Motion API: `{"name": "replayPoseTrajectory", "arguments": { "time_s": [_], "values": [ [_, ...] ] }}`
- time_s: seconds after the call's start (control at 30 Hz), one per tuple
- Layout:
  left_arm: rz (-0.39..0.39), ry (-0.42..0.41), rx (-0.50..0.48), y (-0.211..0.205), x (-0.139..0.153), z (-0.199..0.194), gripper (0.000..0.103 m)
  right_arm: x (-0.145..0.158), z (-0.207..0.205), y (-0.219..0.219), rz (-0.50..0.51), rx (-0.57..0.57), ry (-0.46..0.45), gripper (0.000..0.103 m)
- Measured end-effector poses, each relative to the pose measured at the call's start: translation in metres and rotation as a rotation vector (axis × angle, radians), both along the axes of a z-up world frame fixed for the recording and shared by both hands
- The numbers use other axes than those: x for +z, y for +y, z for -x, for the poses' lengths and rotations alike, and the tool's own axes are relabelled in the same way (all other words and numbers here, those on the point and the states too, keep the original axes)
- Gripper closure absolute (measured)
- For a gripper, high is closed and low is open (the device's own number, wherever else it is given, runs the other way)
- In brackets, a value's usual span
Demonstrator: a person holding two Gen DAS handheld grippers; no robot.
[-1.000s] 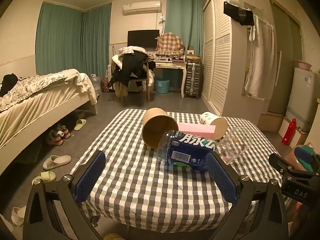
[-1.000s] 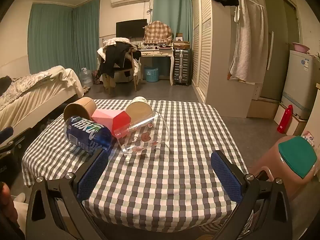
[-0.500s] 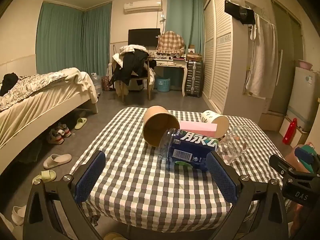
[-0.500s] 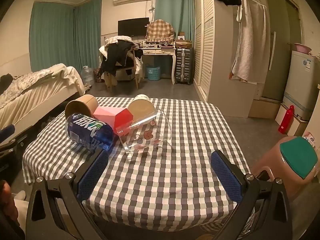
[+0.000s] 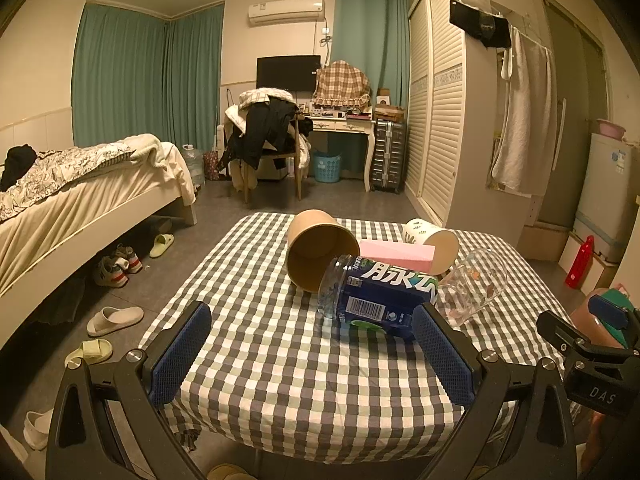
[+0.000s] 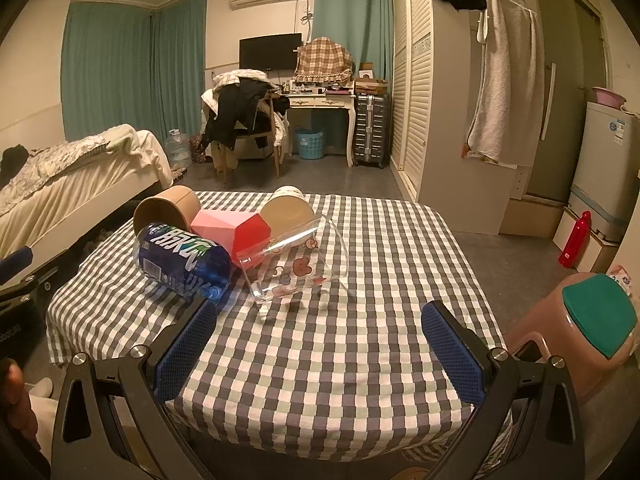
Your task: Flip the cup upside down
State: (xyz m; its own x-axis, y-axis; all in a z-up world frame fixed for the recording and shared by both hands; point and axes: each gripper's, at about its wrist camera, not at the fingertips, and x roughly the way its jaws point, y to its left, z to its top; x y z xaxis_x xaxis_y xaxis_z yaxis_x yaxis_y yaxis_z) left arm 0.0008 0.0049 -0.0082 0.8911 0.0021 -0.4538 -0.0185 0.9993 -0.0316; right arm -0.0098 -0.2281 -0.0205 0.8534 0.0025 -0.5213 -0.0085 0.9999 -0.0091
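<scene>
On a checked worktop [image 6: 360, 360], five things are lying clustered on their sides. From the left: a brown paper cup [image 6: 166, 210], a blue-labelled bottle [image 6: 182, 260], a pink block [image 6: 228, 228], a cream paper cup [image 6: 288, 210] and a clear printed glass cup [image 6: 298, 262], apparently resting against the block. Which cup is meant is not being made plain; the glass one is being faced most squarely by the right claw [image 6: 320, 344]. Both that and the left claw [image 5: 310, 354] are being held wide open, empty, short of the cluster. A grip across the mid-body is being favoured, clear of the bottle, before the mouth is turned down.
</scene>
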Motion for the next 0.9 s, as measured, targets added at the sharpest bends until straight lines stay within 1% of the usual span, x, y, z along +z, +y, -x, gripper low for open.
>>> {"name": "replayPoseTrajectory", "arguments": {
  "time_s": [0.9],
  "values": [
    [-0.001, 0.005, 0.002, 0.0037, -0.0029, 0.0002, 0.0, -0.0017, 0.0001, 0.0012, 0.002, 0.006, 0.004, 0.0]
  ]
}}
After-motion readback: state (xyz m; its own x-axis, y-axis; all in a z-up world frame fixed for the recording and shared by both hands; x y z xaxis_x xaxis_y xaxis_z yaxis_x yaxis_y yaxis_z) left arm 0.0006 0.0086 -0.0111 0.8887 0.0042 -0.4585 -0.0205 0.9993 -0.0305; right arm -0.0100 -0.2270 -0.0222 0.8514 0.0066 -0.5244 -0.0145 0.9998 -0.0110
